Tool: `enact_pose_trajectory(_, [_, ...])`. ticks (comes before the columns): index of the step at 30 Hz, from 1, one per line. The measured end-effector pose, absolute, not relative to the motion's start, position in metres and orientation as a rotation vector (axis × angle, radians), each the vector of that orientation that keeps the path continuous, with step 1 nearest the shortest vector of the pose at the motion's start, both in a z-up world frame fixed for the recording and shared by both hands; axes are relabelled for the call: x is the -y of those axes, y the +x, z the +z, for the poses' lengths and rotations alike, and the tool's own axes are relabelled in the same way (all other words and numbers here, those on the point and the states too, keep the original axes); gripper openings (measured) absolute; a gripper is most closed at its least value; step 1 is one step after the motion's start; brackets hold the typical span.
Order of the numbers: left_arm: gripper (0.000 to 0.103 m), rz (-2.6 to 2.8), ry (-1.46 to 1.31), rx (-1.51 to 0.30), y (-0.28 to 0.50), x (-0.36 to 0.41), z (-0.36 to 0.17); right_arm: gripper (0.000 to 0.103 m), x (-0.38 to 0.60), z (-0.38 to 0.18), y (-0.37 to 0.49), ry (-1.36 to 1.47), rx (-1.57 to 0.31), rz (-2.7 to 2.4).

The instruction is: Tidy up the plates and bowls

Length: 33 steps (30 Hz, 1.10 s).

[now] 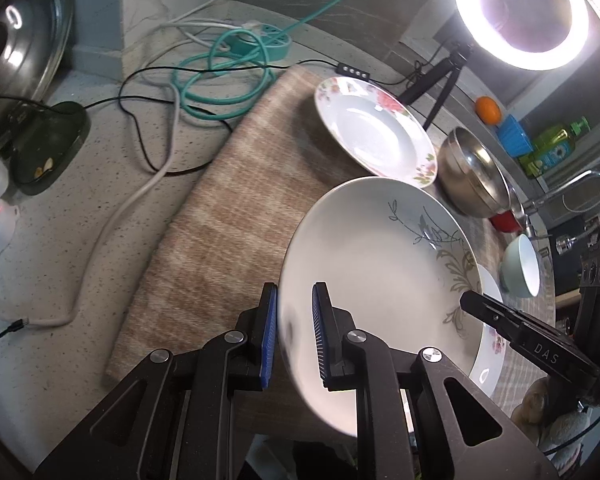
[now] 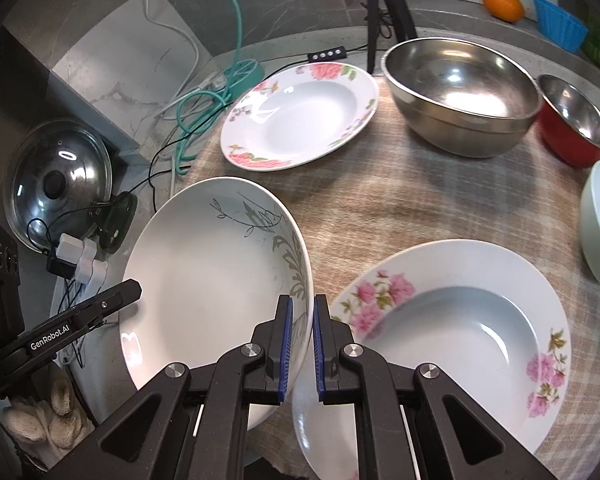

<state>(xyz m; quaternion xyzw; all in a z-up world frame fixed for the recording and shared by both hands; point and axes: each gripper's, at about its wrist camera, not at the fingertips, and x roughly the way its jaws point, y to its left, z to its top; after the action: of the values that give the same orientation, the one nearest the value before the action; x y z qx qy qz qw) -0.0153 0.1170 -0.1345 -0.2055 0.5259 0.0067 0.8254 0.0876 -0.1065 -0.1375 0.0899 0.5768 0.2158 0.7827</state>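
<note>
Right wrist view shows my right gripper (image 2: 299, 344) and left gripper (image 1: 295, 336) jaws both clamping the leaf-patterned plate (image 2: 212, 276) at opposite rims, just left of the pink-flowered plate (image 2: 460, 336).

Ring light (image 1: 521, 12) glare; fisheye edges dark, warped.

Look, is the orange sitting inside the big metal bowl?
No, the orange sits on the ledge behind the big metal bowl.

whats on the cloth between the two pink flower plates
Nothing: in the right wrist view, only bare checked cloth lies between the far pink-flowered plate and the near one.
</note>
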Motion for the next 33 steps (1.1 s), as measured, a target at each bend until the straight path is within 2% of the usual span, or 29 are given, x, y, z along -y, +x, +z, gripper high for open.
enact_pose_trajectory(16, [0.015,-0.124,-0.348,-1.159,0.002,-0.045,-0.136,0.009,0.187,-0.134,0.067,0.261,-1.223,0.325])
enact_pose_trajectory(33, [0.015,-0.242,-0.245,-1.213,0.011,0.02,-0.149,0.009,0.253,-0.155,0.041,0.316,-1.254,0.189])
